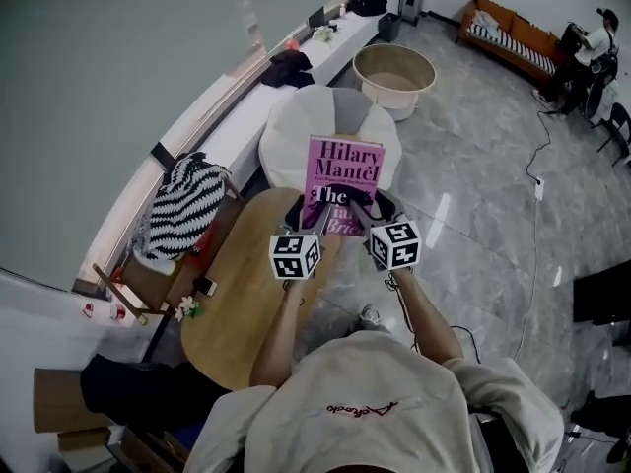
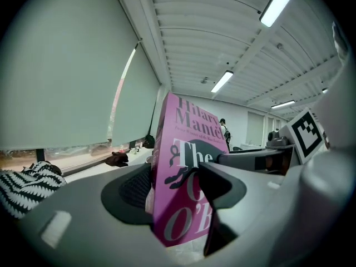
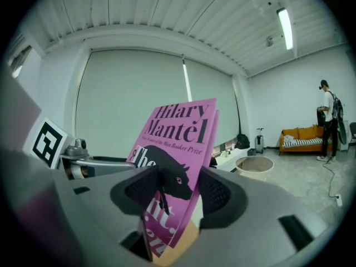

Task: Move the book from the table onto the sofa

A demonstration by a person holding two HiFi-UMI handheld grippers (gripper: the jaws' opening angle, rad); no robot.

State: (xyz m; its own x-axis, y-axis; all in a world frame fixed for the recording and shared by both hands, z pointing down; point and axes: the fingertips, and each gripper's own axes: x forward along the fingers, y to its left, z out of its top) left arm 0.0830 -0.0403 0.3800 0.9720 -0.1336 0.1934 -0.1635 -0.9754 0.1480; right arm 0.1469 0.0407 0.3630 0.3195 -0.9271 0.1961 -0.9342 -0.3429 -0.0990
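Book [image 1: 342, 178]: hanging upright in the air, pink cover facing the head camera, lower part pinched from both sides, above the far edge of the round wooden surface [image 1: 232, 304].
Left gripper [image 2: 177, 189]: jaws pressing on front and back cover at the book's lower left, standing only the book's thickness apart.
Right gripper [image 3: 173, 189]: jaws likewise clamping the lower right part, holding nothing else.
Sofa [image 1: 511, 30]: standing well apart, orange, by the far wall across the floor.
Step in hand: probably carrying the lifted book toward the sofa.
Doing it well: keeping both grips firm and level, moving both grippers together without twisting or bending the cover, passing clear of the white seat [image 1: 296, 131] just beyond the surface.
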